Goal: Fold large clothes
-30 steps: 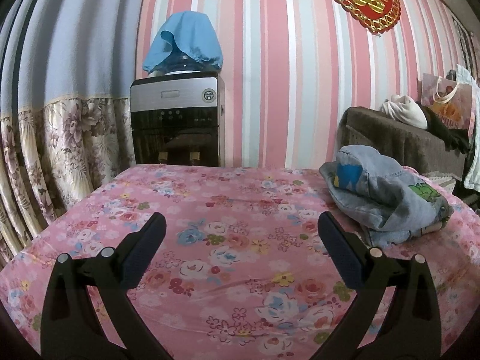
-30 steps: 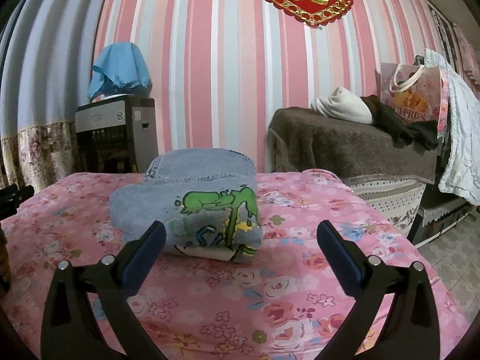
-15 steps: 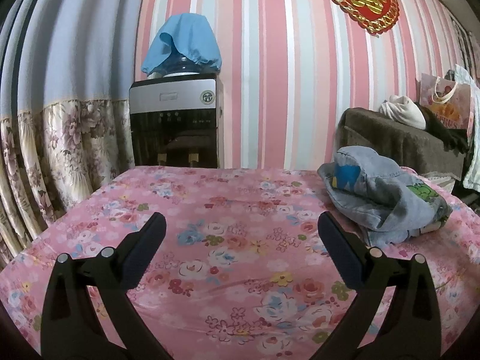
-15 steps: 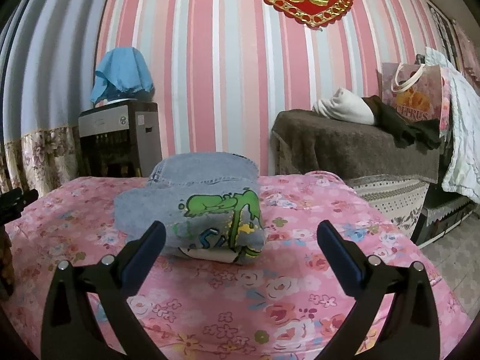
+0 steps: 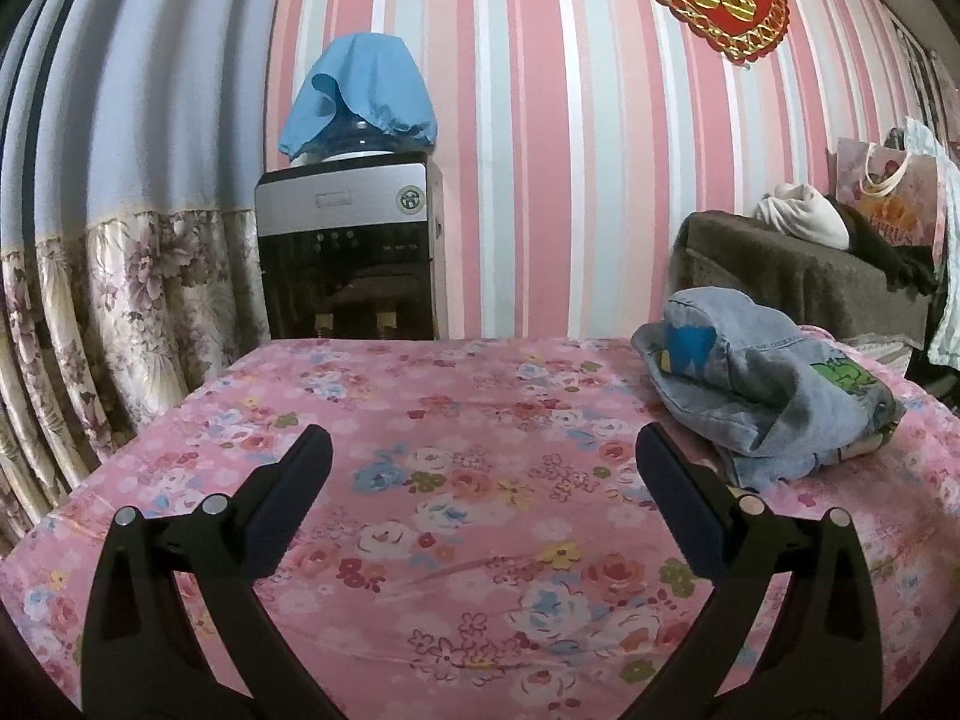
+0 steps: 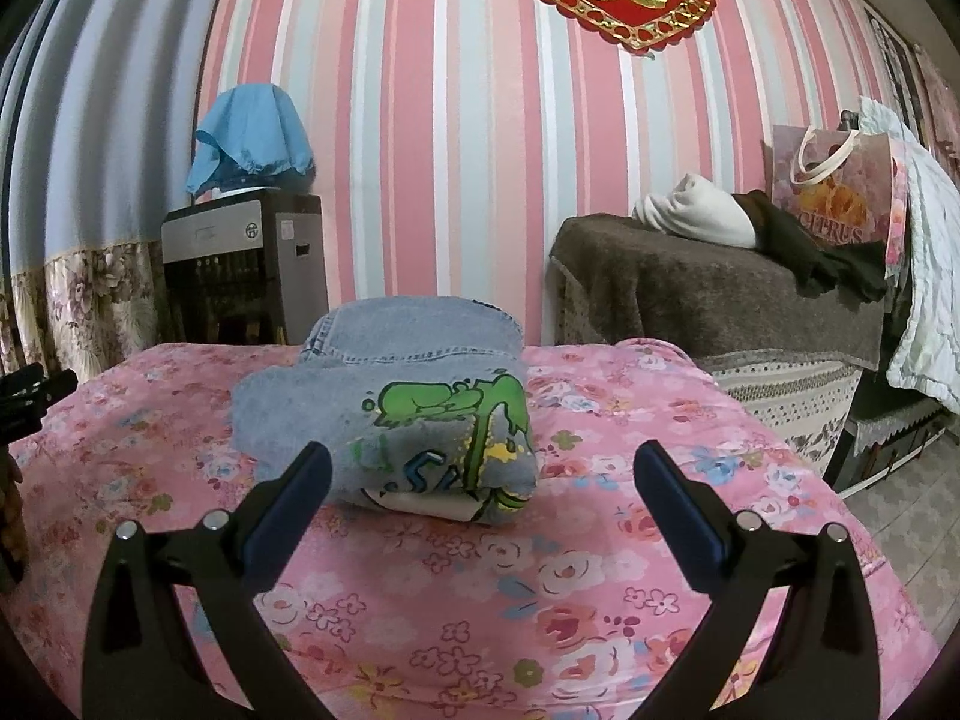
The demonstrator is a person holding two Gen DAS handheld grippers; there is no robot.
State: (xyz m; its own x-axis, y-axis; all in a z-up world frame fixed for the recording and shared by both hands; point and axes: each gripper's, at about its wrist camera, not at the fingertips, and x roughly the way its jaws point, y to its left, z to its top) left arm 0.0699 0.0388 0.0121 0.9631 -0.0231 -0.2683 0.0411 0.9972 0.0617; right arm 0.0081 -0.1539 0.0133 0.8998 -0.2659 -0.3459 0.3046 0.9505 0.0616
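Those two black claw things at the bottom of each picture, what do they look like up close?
The left gripper and right gripper match: black plastic arms with triangular cut-outs, round silver bolts at the joints, and long flat fingers faced with dark blue pads. No cables, markings or sleeves show.

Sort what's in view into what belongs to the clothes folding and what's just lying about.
Job:
denim garment, folded in a bundle
floral bedspread under it
left gripper, open
right gripper, open

Lying about:
water dispenser
blue cloth over its bottle
white bundle
gift bag
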